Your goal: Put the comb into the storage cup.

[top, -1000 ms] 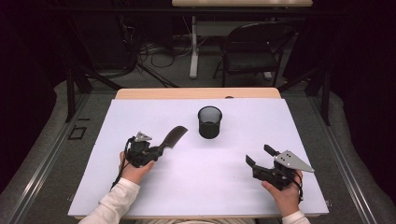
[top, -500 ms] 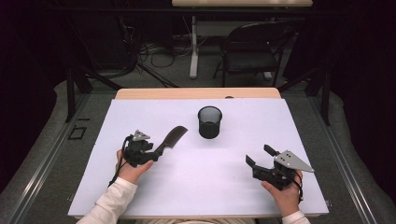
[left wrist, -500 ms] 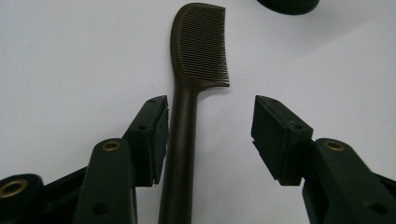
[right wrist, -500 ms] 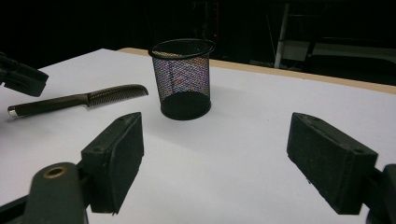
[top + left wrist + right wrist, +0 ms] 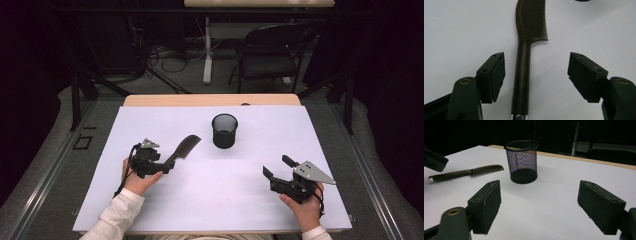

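Since a second ago your left gripper [image 5: 170, 162] has barely shifted, but its jaws have just been opening, and the comb [image 5: 524, 62] now lies flat on the sheet between them, its handle running up the middle with clear space to each pad. It is released, not gripped. Your right gripper [image 5: 277, 167] rests spread and empty, with the mesh cup [image 5: 522, 161] ahead of it and the comb off to its left.

If you pull the left gripper back at an angle, a pad could likely catch the handle and swing the comb round. The white sheet [image 5: 240, 200] looks smooth, so it would slide easily. Beyond the table stand a chair [image 5: 272, 55] and loose cables [image 5: 170, 50] in a dark room.
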